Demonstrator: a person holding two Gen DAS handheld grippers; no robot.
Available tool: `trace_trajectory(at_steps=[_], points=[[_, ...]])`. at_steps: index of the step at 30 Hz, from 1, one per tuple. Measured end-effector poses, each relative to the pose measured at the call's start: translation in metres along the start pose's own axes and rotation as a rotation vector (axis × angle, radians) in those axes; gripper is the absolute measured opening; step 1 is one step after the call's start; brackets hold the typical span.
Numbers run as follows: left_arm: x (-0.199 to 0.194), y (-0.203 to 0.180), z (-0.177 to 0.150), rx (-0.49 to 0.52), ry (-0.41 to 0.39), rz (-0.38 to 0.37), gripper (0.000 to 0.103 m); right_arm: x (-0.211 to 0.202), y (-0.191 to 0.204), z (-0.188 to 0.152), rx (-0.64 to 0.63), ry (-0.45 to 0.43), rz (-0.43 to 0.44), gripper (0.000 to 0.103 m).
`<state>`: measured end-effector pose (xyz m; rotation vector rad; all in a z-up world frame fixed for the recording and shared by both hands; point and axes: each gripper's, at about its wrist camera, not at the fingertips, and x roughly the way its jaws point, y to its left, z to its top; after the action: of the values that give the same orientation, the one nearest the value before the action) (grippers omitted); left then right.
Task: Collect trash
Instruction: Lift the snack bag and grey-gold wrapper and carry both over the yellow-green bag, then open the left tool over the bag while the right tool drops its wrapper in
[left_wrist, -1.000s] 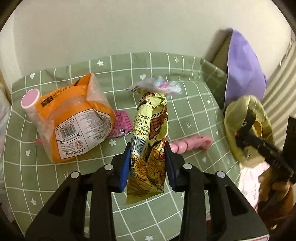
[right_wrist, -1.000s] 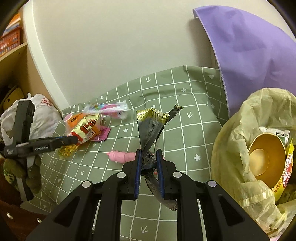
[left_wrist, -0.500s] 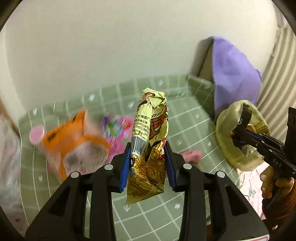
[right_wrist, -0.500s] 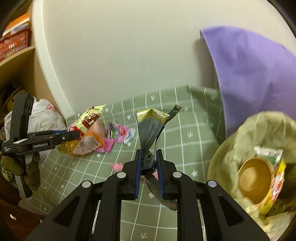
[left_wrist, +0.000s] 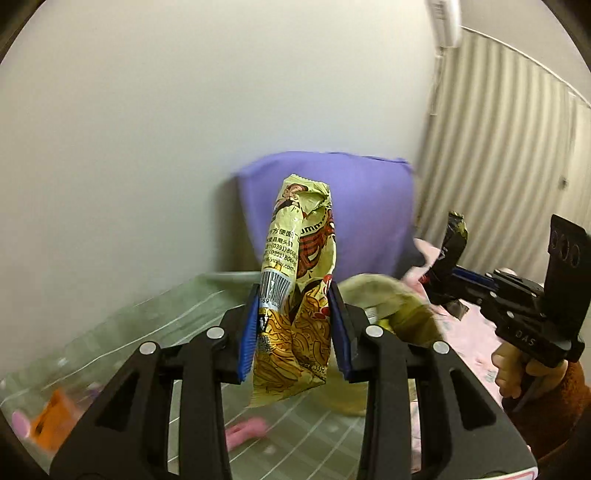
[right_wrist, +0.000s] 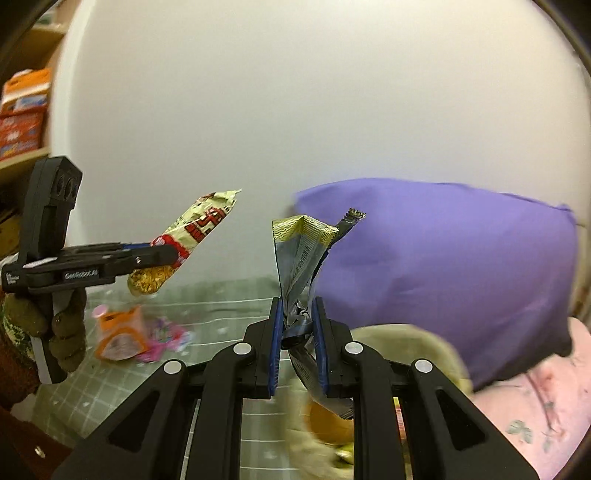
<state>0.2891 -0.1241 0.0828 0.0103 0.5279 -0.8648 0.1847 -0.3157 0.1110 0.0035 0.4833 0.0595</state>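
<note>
My left gripper (left_wrist: 293, 332) is shut on a yellow noodle-snack wrapper (left_wrist: 299, 266) that stands upright between its blue pads, lifted well above the green checked cloth (left_wrist: 177, 317). My right gripper (right_wrist: 298, 332) is shut on a crumpled grey-and-gold wrapper (right_wrist: 301, 254), also raised. Each gripper shows in the other's view: the right one (left_wrist: 439, 284) at the right with its dark wrapper (left_wrist: 452, 240), the left one (right_wrist: 166, 256) at the left with the yellow wrapper (right_wrist: 192, 229). A yellowish trash bag (left_wrist: 402, 314) lies just behind and below both; its gold-coloured inside (right_wrist: 328, 424) shows under my right fingers.
An orange snack bag (right_wrist: 120, 334), a pink wrapper (right_wrist: 166, 338) and a pink stick-like piece (left_wrist: 245, 430) lie on the cloth. A purple pillow (right_wrist: 443, 266) leans on the wall behind. Pink floral bedding (right_wrist: 532, 413) is at the right; shelves with boxes (right_wrist: 24, 107) at the far left.
Both grippers have risen off the cloth with their wrappers and swung right toward the purple pillow and trash bag. The litter on the cloth has dropped low and left in view.
</note>
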Motion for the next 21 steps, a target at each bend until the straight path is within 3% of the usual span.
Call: trace_trajectory(at_steps=[4,11,15,20,21], points=[[0.03,-0.031,0.006,0.052,0.029,-0.09,0.032,-0.026,-0.039,-0.004,0.053,-0.013,-0.121,0.017],[0.09,-0.077,0.004,0.076,0.126,-0.242,0.032,-0.049,-0.094,-0.017,0.179,-0.008,-0.218,0.017],[0.142,-0.095,-0.01,0.072,0.243,-0.318,0.032,-0.044,-0.111,-0.028,0.205,0.025,-0.253,0.017],[0.221,-0.116,-0.056,0.097,0.5,-0.326,0.032,-0.032,-0.132,-0.043,0.239,0.076,-0.278,0.017],[0.227,-0.118,-0.061,0.103,0.515,-0.323,0.032,-0.03,-0.132,-0.047,0.245,0.084,-0.281,0.017]])
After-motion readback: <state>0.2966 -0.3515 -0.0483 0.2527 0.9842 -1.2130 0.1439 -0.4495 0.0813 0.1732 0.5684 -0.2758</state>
